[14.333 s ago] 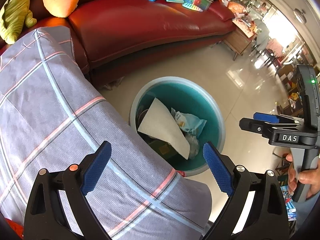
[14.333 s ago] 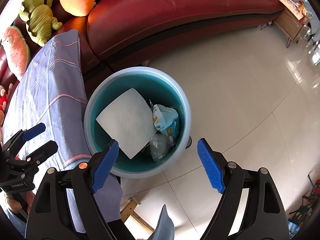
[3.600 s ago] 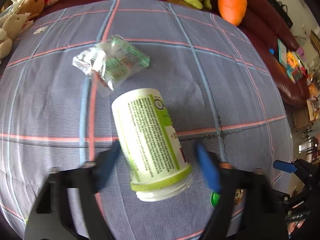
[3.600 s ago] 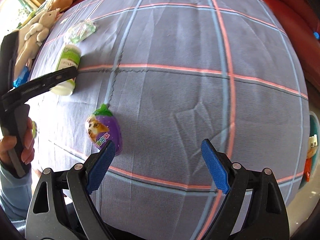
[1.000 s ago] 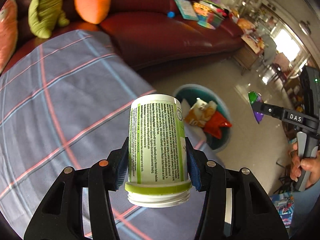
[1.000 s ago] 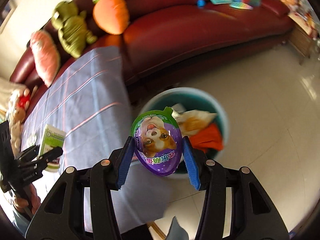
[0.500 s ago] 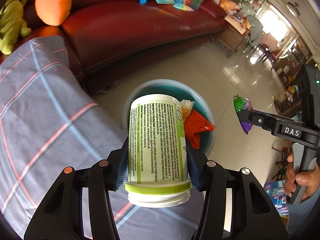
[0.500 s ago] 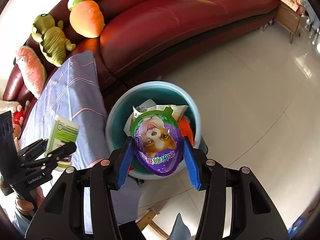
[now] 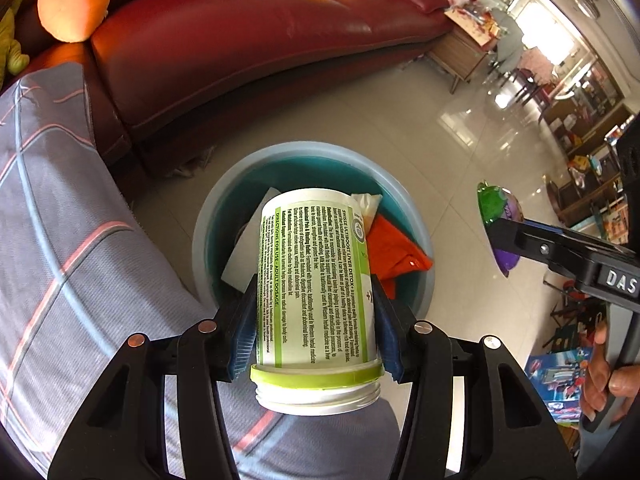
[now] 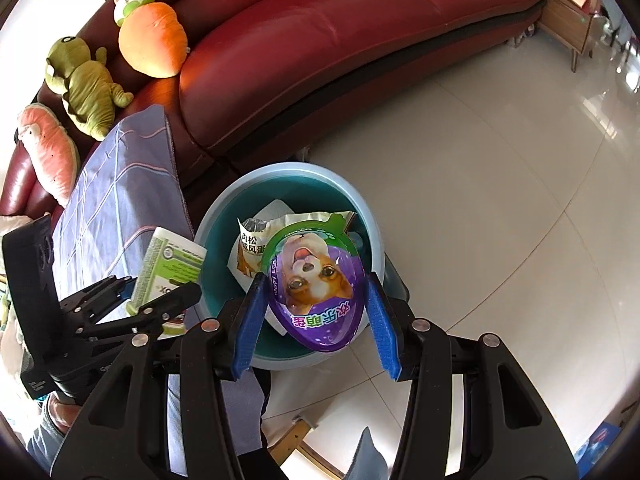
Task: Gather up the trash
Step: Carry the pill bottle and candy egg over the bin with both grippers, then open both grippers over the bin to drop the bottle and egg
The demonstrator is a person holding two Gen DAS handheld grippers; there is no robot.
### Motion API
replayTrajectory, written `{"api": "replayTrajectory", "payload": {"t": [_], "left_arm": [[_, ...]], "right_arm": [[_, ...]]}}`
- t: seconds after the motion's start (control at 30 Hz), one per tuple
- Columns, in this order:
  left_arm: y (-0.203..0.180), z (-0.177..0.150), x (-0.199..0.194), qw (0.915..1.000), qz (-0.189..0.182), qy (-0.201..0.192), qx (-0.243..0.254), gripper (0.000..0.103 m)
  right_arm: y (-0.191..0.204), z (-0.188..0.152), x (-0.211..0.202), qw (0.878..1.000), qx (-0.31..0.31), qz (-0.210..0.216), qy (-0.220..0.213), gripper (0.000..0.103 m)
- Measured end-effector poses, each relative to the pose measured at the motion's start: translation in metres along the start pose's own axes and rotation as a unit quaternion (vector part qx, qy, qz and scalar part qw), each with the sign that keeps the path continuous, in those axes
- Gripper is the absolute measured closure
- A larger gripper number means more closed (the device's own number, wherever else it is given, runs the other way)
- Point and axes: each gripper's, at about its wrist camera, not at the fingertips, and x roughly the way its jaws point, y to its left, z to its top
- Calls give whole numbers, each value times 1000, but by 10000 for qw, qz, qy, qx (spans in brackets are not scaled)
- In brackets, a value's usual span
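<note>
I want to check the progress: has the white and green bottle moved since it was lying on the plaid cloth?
Yes. The bottle is off the plaid cloth, clamped in the left gripper above the blue bin.

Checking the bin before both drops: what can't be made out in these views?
- Bin floor: left wrist view, hidden by the bottle and trash.
- Snack bag print: right wrist view, half covered by the egg package.
- Bottle's cap end: both views, facing away or blocked by fingers.

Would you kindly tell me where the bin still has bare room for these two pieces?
Bare teal shows along the bin wall nearest the sofa. The middle is crowded: white paper, snack bag, orange wrapper.
</note>
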Motion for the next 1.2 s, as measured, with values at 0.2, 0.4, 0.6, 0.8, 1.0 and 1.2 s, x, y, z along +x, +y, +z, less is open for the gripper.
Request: {"api": "replayTrajectory", "payload": {"t": [0.2, 0.4, 0.6, 0.8, 1.0, 1.2], "left_arm": [[6, 4, -3, 9998, 47, -140, -154, 18], [15, -2, -13, 9996, 84, -181, -194, 17], [26, -13, -27, 9990, 172, -277, -305, 12], [42, -22, -39, 9980, 258, -321, -477, 12], [55, -31, -49, 9970, 279, -352, -633, 12], [57, -37, -60, 9965, 391, -407, -625, 10]], "right_arm": [[3, 1, 1, 10000, 4, -53, -6, 56], [6, 0, 6, 10000, -7, -49, 32, 56], [15, 3, 20, 9998, -112, -6, 178, 55], [29, 6, 33, 9995, -205, 26, 239, 38], [38, 3, 31, 9993, -258, -6, 284, 30], [45, -2, 23, 9991, -294, -56, 312, 24]]}}
